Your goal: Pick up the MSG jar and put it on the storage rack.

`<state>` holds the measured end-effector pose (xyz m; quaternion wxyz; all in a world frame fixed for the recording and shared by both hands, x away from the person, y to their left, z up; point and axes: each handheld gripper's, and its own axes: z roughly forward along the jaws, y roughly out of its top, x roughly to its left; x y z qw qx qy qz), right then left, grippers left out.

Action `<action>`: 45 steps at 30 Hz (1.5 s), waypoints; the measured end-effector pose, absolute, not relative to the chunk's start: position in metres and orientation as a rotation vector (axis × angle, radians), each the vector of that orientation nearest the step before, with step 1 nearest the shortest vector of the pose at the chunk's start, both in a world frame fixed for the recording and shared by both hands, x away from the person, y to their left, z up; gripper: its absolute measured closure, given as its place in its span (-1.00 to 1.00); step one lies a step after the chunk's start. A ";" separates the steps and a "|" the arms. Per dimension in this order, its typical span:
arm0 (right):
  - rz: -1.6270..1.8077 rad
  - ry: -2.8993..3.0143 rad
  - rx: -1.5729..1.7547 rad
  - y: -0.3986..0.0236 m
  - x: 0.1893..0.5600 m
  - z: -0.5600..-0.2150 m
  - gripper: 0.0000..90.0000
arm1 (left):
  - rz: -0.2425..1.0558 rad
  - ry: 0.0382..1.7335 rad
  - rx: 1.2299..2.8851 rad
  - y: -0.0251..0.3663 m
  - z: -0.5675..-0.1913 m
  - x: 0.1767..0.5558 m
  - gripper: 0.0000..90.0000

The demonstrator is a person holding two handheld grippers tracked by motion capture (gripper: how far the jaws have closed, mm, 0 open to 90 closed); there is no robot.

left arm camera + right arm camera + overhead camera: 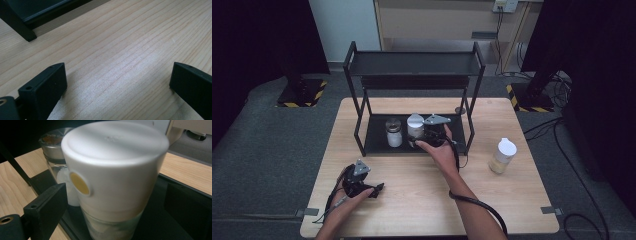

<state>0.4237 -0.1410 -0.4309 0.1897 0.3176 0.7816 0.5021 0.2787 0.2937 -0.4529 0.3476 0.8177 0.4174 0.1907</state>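
Right gripper open around the white-capped jar, frame centre, on the rack's lower shelf.
High view: your right hand is nearer; left gripper rests open lower left. Right gripper view: jar upright, dead ahead between unclamped jaws.

High view overlooks table; right view close on white-capped jar.
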 end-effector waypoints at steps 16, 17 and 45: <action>1.434 2.195 0.867 -0.161 0.402 -0.433 -0.88 | 0.494 1.082 2.121 0.294 -0.453 0.279 -1.00; 1.438 2.198 0.861 -0.162 0.401 -0.433 -0.88 | 0.493 1.082 2.121 0.294 -0.453 0.279 -1.00; 1.555 2.242 0.778 -0.183 0.349 -0.446 -0.91 | 0.493 1.082 2.122 0.294 -0.453 0.279 -1.00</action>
